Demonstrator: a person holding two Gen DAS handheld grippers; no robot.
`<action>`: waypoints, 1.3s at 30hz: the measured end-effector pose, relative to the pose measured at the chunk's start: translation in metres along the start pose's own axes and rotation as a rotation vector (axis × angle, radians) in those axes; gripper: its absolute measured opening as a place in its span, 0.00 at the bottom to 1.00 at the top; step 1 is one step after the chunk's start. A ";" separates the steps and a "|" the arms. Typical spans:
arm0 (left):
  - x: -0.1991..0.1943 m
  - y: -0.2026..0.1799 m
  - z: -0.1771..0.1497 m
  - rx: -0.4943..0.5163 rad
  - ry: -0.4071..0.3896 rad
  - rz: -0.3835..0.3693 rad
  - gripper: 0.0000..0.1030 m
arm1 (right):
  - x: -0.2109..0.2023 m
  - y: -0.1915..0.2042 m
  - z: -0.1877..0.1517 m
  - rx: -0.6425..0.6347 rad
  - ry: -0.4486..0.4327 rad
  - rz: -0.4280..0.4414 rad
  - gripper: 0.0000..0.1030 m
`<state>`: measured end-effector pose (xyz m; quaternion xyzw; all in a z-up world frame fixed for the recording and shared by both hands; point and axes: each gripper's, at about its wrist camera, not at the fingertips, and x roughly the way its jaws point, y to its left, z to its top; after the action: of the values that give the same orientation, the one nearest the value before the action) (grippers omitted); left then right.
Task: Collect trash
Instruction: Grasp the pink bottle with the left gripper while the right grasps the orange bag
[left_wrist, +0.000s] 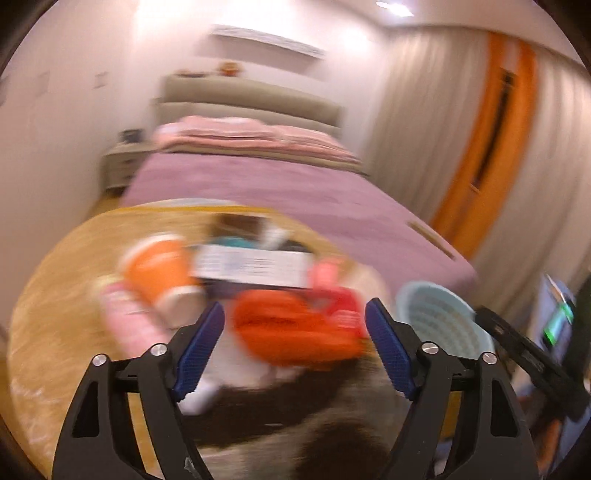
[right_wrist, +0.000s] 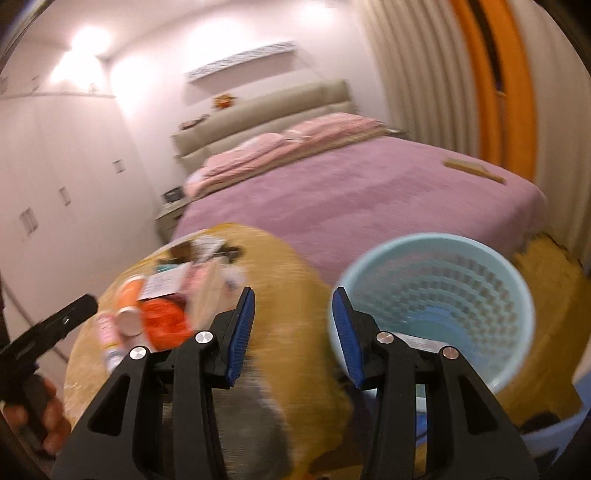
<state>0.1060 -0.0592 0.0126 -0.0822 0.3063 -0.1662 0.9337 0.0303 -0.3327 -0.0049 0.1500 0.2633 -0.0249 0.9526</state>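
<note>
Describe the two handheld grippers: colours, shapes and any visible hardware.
Both look alike. The left gripper and the right gripper each have two black, angular plastic arms with triangular cut-outs. Each finger carries a blue, ribbed, elongated pad, and round silver bolt heads sit at the pivots. In the right view, the left gripper's black handle shows at the left edge. No cables, markings or sleeves can be made out.

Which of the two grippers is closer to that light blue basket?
The right. The right gripper hangs just beside the blue basket, one finger overlapping its rim. The left gripper points at the orange wrapper on the table, the basket off to its side.
</note>
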 end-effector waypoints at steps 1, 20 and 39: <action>-0.002 0.011 0.002 -0.021 -0.003 0.027 0.77 | 0.003 0.009 -0.001 -0.019 0.005 0.015 0.39; 0.058 0.107 -0.016 -0.240 0.181 0.165 0.83 | 0.089 0.110 -0.015 -0.235 0.140 0.112 0.54; 0.043 0.119 -0.036 -0.161 0.250 0.021 0.55 | 0.122 0.145 -0.027 -0.350 0.192 0.082 0.68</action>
<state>0.1478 0.0343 -0.0702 -0.1320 0.4334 -0.1402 0.8804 0.1406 -0.1826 -0.0494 -0.0054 0.3471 0.0745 0.9348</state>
